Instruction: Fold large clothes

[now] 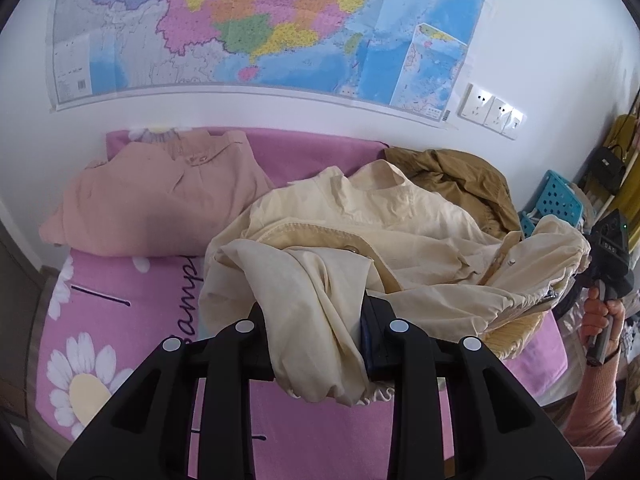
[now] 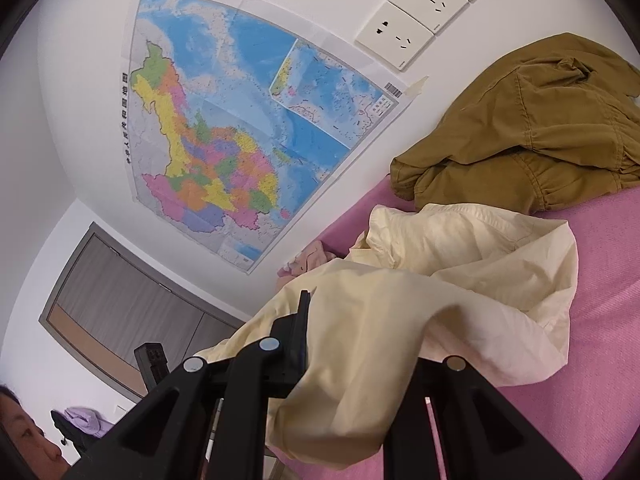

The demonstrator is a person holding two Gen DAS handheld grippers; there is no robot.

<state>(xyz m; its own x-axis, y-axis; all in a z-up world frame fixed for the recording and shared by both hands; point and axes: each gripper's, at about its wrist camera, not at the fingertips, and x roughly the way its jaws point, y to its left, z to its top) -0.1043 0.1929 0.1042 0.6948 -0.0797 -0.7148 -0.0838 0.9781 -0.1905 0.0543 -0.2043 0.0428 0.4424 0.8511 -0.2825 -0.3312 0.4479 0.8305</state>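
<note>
A cream jacket (image 1: 360, 232) lies bunched on the pink flowered bed cover (image 1: 120, 320). My left gripper (image 1: 316, 320) is shut on a hanging fold of it, which drapes down between the black fingers. At the right edge of the left wrist view a hand holds my right gripper (image 1: 560, 284), clamped on the jacket's other end. In the right wrist view, which is rolled sideways, the cream jacket (image 2: 440, 280) spills over my right gripper (image 2: 360, 332), shut on the cloth; its right finger is hidden under fabric.
A folded pink shirt (image 1: 160, 208) lies at the back left of the bed. A brown jacket (image 1: 472, 180) (image 2: 540, 128) is heaped at the back right by the wall. A map (image 1: 260, 28) and sockets (image 1: 492, 110) hang above. A blue basket (image 1: 556, 200) stands right.
</note>
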